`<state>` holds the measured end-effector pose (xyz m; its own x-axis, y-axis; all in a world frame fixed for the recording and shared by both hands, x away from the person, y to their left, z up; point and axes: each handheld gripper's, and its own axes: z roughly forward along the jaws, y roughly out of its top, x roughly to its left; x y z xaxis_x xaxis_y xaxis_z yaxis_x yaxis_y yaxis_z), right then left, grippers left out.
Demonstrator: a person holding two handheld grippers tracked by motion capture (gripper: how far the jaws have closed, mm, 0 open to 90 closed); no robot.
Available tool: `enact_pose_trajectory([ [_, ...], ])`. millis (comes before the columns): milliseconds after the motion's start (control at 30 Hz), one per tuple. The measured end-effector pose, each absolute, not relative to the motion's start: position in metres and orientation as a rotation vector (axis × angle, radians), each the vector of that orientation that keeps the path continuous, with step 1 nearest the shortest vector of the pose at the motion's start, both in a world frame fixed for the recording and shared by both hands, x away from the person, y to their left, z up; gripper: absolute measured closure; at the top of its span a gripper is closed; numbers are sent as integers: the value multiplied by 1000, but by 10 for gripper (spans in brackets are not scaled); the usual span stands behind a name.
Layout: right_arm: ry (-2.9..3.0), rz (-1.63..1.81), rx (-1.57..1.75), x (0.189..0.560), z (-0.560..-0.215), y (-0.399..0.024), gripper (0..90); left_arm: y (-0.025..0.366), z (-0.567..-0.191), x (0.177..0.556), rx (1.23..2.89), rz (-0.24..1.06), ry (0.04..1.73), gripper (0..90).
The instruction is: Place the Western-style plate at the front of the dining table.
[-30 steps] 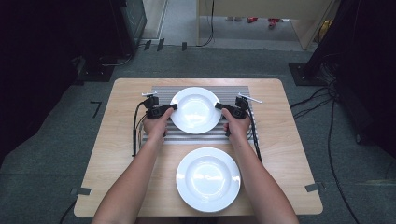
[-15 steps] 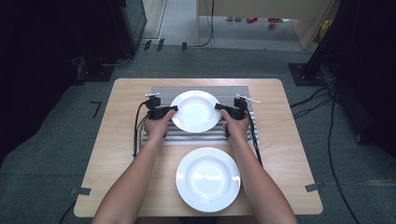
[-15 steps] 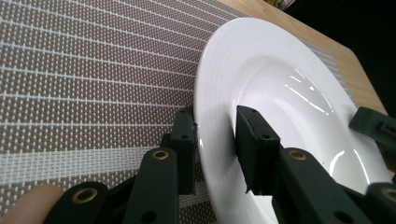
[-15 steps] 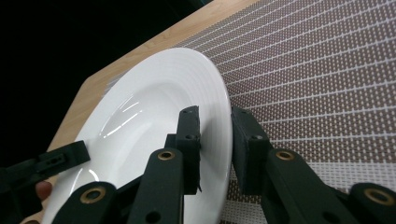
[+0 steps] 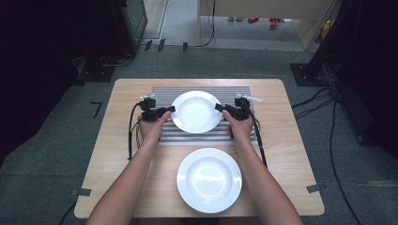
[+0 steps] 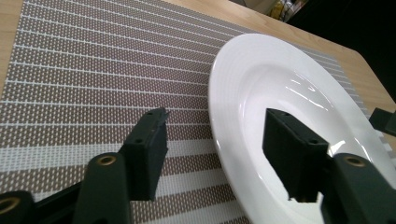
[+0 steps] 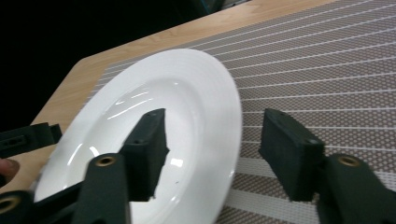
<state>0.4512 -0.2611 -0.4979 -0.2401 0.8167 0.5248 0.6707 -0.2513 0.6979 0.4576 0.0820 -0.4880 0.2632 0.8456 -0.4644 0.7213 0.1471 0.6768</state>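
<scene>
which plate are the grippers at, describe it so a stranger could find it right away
Start at the wooden table and find the grey striped mat on its far half. The plate lies on that mat, its rim between the open jaws of the left gripper and the right gripper. The other plate lies nearer the person, on bare wood.

Two plain white plates (image 5: 196, 111) (image 5: 209, 179), a grey mat (image 5: 234, 136) with white stripes, a pale wooden table (image 5: 291, 154), black grippers (image 5: 160, 111) (image 5: 229, 110).
</scene>
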Motion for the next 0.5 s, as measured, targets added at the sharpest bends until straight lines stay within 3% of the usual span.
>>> enact_pose_trajectory([
  [267, 1887, 1442, 1727, 428, -490, -263, 353, 82, -469, 438, 1664, 203, 1405, 193],
  [500, 1895, 1399, 1721, 415, -482, -273, 299, 82, -464, 423, 1676, 222, 1397, 132],
])
